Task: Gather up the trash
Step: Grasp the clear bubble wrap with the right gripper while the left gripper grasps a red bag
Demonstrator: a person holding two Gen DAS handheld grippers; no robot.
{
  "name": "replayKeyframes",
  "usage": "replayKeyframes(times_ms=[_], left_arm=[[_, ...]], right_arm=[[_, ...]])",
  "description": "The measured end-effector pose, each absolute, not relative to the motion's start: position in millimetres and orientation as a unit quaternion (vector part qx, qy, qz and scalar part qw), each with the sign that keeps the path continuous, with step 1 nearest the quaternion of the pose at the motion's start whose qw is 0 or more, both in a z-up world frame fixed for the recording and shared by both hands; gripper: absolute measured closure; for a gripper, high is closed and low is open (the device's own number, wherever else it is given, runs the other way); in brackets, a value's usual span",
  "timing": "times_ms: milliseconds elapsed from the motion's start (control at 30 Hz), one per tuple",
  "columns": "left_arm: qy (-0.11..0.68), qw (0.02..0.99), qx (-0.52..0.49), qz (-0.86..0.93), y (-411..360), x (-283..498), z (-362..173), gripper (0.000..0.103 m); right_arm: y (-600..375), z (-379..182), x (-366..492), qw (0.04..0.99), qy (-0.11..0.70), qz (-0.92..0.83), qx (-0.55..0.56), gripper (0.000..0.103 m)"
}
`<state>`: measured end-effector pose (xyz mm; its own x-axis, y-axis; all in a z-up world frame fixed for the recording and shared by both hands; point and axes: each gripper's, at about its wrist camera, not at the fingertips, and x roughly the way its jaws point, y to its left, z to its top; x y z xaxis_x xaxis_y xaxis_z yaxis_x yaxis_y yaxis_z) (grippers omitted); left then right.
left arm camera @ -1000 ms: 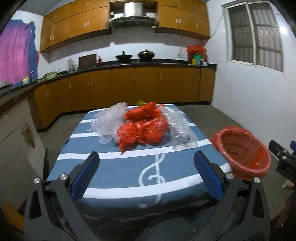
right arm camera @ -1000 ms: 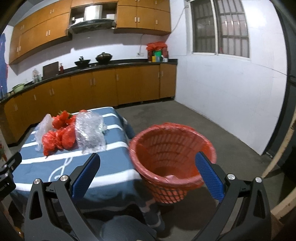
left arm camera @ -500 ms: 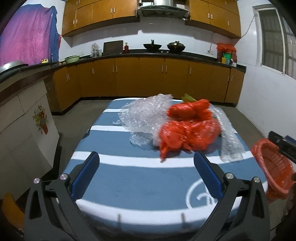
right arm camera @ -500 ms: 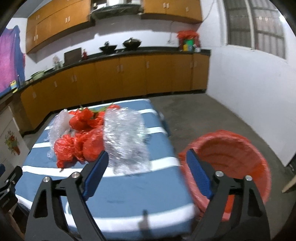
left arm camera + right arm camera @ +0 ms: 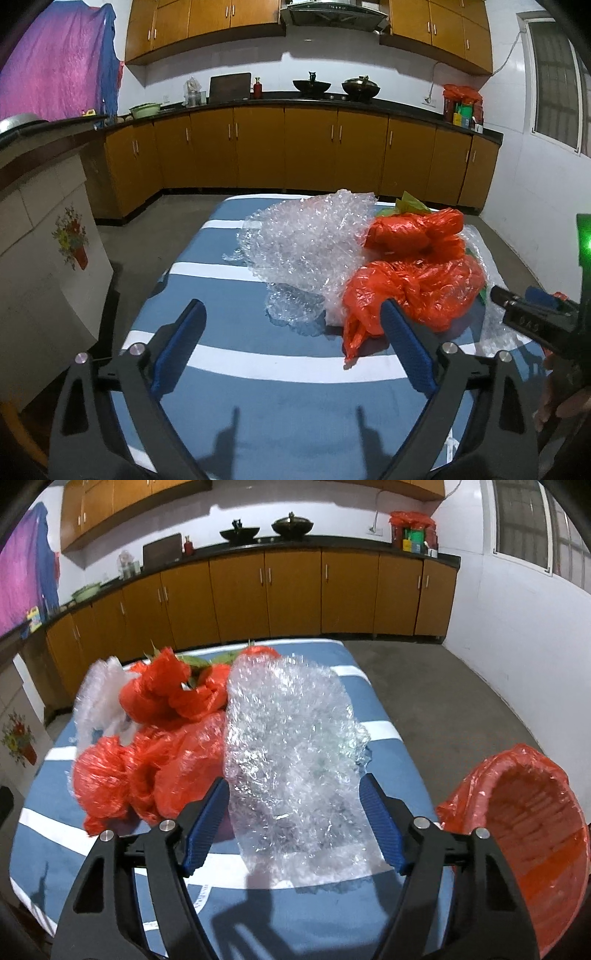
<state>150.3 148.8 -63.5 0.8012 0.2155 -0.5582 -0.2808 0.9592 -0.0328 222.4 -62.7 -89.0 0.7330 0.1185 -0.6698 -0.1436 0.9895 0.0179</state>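
A pile of trash lies on the blue striped table (image 5: 229,280): crumpled bubble wrap (image 5: 314,240) and red plastic bags (image 5: 413,291). My left gripper (image 5: 293,332) hovers low over the cloth just short of the pile. Its jaws are wide and closing, with only a small fold of wrap ahead of the tips. In the right wrist view a long sheet of bubble wrap (image 5: 291,760) lies between the blue pads of my right gripper (image 5: 293,812). These jaws are closing too and I do not see the pads squeezing the sheet. Red bags (image 5: 155,768) lie to its left.
A red basket lined with a red bag (image 5: 517,834) stands on the floor off the table's right side. Wooden kitchen cabinets (image 5: 295,147) line the far wall, and a low counter (image 5: 40,240) stands to the left. The right gripper's black frame (image 5: 535,325) juts in from the right.
Both grippers came forward over the table to the pile. The right one swung left from the basket to the bubble wrap sheet and its jaws narrowed; the left jaws narrowed slightly.
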Motion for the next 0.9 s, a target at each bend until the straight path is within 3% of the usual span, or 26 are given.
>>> replayKeyframes(times_ms=[33,233,367,900], left_arm=[[0.289,0.947,-0.058,0.128,148.8,152.8,-64.8,0.012],[0.297,0.946,-0.06,0.114,143.4,164.6,-71.9,0.019],[0.299,0.947,-0.062,0.103,137.9,171.1,-73.7,0.023],[0.344,0.936,-0.047,0.058,105.5,225.5,-93.1,0.039]], right_arm=[[-61.6,-92.9,225.0,0.929,0.364,0.069,-0.023,0.031],[-64.0,-106.6,226.8,0.917,0.39,0.076,-0.02,0.066],[-68.1,-107.7,222.3,0.916,0.391,0.087,-0.012,0.082],[-93.0,-94.2,198.0,0.923,0.371,0.102,0.02,0.088]])
